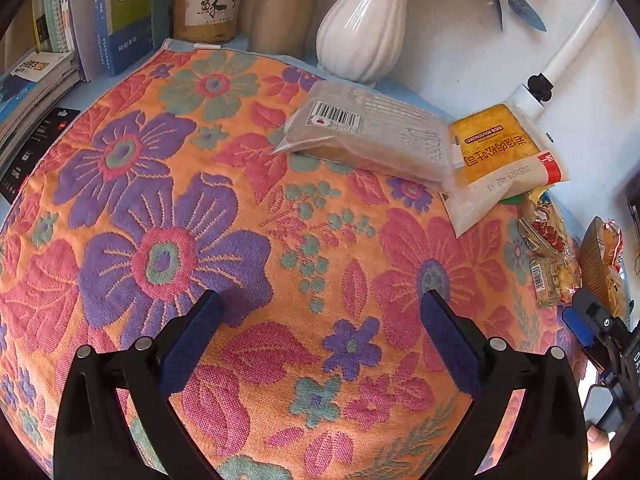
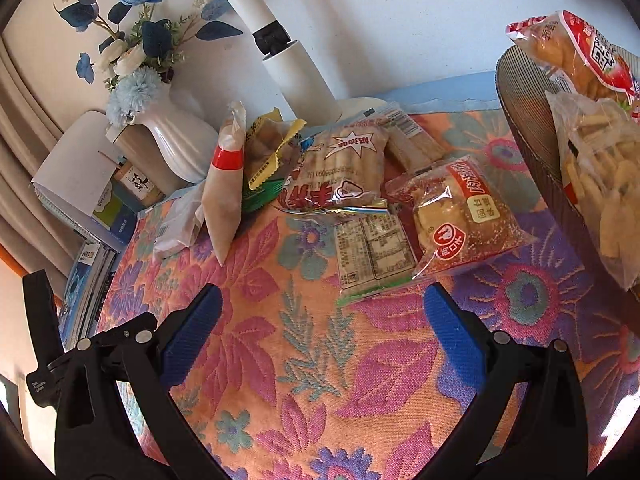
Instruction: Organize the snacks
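snacks lie in a loose pile on the floral cloth (image 2: 304, 360), and the red-labelled bun packet (image 2: 464, 220) at its near edge serves as landmark. touching that packet's left side is the packet with the printed table (image 2: 374, 254); behind it sits the bread-stick bag (image 2: 340, 168). to its right stands a dark ribbed basket (image 2: 528, 136) already holding two bags. the right gripper (image 2: 320, 320) hovers just before the packet, jaws spread and empty; the left gripper (image 1: 320, 328) is likewise released over bare cloth. probably the bun packet goes next: pinch it at the crimped seam, lift clear before swinging to the basket.
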Available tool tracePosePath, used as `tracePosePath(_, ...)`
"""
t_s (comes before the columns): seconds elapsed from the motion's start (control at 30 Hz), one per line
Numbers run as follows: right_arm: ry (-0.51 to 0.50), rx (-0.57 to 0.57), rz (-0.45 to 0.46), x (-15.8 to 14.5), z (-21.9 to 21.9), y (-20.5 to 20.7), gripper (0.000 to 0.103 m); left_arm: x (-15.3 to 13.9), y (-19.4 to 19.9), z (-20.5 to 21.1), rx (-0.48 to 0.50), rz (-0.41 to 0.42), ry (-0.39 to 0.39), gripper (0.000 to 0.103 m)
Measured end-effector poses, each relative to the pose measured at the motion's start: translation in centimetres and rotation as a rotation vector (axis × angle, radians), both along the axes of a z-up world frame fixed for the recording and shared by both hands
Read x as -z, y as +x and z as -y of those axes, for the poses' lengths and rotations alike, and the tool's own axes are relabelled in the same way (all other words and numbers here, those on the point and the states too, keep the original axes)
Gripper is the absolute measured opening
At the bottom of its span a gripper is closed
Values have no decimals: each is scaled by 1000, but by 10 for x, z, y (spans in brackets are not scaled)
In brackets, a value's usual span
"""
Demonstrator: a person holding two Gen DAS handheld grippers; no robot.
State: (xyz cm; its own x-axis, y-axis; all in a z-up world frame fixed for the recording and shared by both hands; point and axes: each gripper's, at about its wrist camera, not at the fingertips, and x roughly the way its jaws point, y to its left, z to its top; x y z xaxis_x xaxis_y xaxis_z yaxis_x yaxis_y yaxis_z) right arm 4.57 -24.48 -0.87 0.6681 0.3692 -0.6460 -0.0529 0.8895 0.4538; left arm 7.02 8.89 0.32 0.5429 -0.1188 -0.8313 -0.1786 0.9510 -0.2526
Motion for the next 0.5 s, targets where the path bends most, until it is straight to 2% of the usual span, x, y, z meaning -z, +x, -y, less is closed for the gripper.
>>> tracePosePath(0.07, -4, 30, 13, 2, 6, 0, 100, -2, -4, 3, 0, 28, 21, 98)
tracePosePath(0.13, 14, 65, 18, 4, 15, -1, 100, -3, -2, 6, 10, 32, 8, 98)
tracePosePath(0.23, 89, 137, 39, 8, 34, -10, 100, -14, 8, 7, 31, 46, -70, 98)
tracePosePath(0.4, 157, 247, 59, 12, 59, -16, 100, -36, 21, 14, -19, 119, -198, 98)
tracePosePath(0.43, 170, 264, 53, 14, 64, -16, 100, -38, 23, 22, -7, 132, -197, 98)
tracePosePath(0.5, 196, 284, 50, 16, 70, -16, 100, -40, 28, 46, 44, 133, -139, 98)
